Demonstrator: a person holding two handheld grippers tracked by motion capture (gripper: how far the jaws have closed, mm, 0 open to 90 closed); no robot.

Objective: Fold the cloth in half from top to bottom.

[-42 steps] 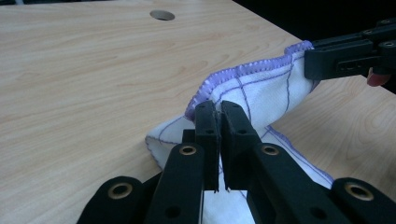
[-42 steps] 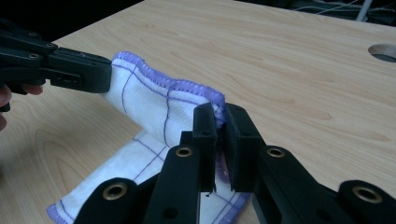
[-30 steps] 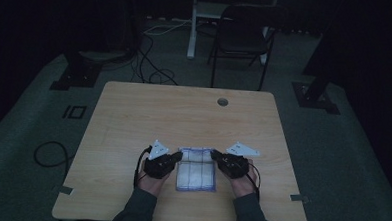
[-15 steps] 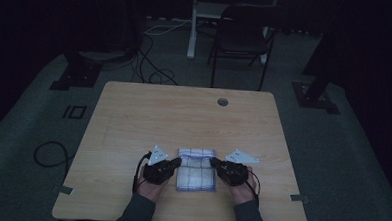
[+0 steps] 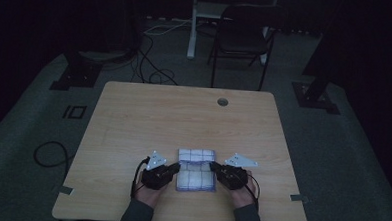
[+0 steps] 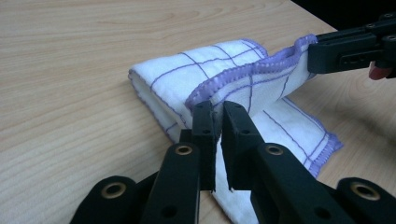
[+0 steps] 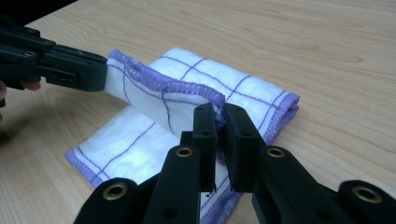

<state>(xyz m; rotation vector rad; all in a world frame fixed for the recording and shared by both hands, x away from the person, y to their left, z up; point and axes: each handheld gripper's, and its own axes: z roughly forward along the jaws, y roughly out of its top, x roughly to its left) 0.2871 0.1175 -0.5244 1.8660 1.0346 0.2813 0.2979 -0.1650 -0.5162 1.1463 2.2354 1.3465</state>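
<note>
A white cloth [image 5: 196, 176] with purple grid lines and a purple hem lies folded on the wooden table [image 5: 183, 120], near the front edge. My left gripper [image 5: 177, 166] pinches the hem at the cloth's left side, and my right gripper [image 5: 212, 166] pinches it at the right side. In the left gripper view the left gripper [image 6: 217, 109] has the hem of the cloth [image 6: 187, 79] between its tips. Its jaws have just been opening a little, and the hem stays caught. The right gripper [image 7: 219, 112] is shut on the hem of the cloth [image 7: 252, 93]. The held edge hangs raised between them.
A round cable hole [image 5: 222, 101] sits near the table's far edge. Behind the table stand a dark chair [image 5: 242, 37] and a white post [image 5: 192, 25], with cables [image 5: 151, 58] on the floor. Black stand bases lie at the left [image 5: 78, 73] and the right [image 5: 315, 93].
Both hands have drawn slightly toward the near edge, bringing the raised hem with them. The cloth's outline on the table is almost the same.
</note>
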